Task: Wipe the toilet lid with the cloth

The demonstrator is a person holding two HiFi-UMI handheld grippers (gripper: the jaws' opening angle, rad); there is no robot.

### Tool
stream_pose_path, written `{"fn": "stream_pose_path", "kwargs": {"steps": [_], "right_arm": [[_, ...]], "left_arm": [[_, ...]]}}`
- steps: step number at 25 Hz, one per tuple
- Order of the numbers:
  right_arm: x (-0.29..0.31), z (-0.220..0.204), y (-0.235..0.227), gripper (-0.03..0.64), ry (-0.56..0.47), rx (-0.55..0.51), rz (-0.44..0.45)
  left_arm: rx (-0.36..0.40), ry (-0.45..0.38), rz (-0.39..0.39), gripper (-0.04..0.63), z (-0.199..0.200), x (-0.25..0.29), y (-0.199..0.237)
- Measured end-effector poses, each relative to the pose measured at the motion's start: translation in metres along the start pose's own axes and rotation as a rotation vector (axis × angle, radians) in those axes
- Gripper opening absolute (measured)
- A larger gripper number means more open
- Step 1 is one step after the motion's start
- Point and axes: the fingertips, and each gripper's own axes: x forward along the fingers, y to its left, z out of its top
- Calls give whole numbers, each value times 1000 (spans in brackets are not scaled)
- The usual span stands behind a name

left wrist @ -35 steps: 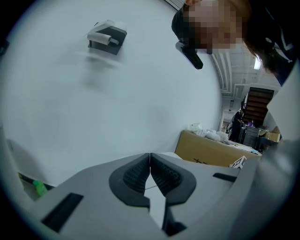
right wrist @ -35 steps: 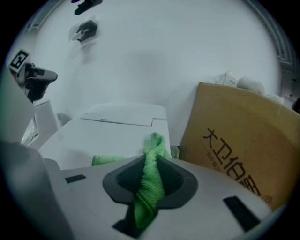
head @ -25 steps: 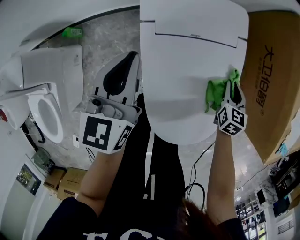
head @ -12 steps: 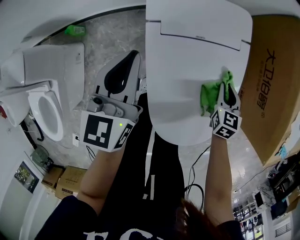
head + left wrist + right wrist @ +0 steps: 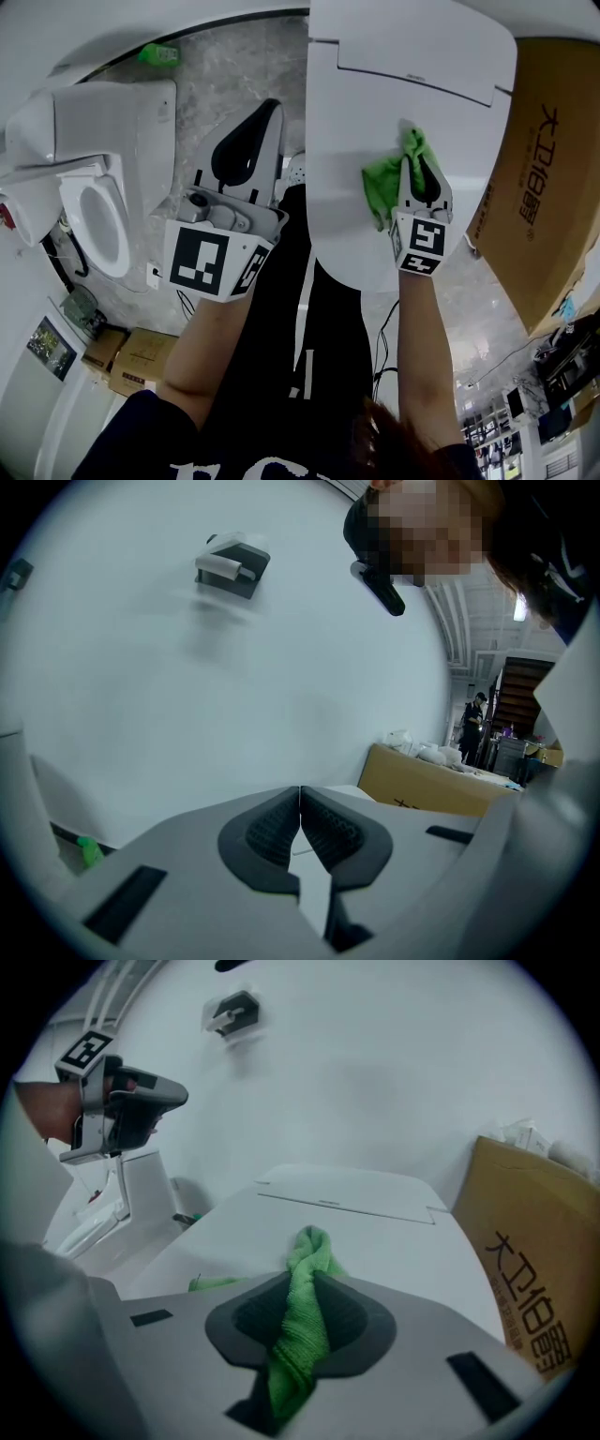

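Note:
The white toilet lid [image 5: 412,112] lies closed in the middle right of the head view. A green cloth [image 5: 379,186] rests on it, bunched, a little left of the lid's centre. My right gripper [image 5: 418,161] is shut on the cloth and presses it to the lid. In the right gripper view the green cloth [image 5: 302,1321] runs up between the dark pads [image 5: 352,1321], with the toilet lid [image 5: 375,1232] beyond. My left gripper [image 5: 263,116] hangs left of the lid over the floor. The left gripper [image 5: 300,803] is shut with nothing in it.
A second toilet [image 5: 94,192] with its seat showing stands at the left. A big brown cardboard box [image 5: 553,178] stands hard against the lid's right side. A small green thing [image 5: 159,53] lies on the marble floor at the back. Cables [image 5: 386,347] and cartons [image 5: 141,361] lie near the person's legs.
My right gripper has slid the green cloth leftward from the lid's right edge toward its middle. The left gripper has stayed about where it was.

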Motion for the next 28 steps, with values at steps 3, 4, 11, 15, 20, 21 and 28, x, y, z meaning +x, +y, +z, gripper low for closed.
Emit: {"fn": "stream_pose_path", "kwargs": {"steps": [3, 4, 11, 15, 20, 21, 28], "right_arm": [[7, 8, 26, 83, -3, -26, 47], [9, 11, 33, 83, -3, -33, 61], [20, 25, 81, 83, -9, -105, 166], [25, 30, 108, 83, -6, -149, 223], [28, 32, 137, 83, -4, -212, 296], [28, 32, 141, 83, -4, -225, 311], [28, 32, 170, 83, -4, -333, 404]], "left_arm": [[-1, -3, 7, 21, 1, -4, 4], [-2, -3, 9, 21, 1, -4, 5], [-3, -1, 22, 21, -1, -8, 10], [-2, -2, 24, 21, -1, -9, 11], [0, -1, 30, 21, -1, -10, 12], [0, 0, 31, 21, -2, -10, 12], [3, -2, 42, 21, -3, -12, 12]]}}
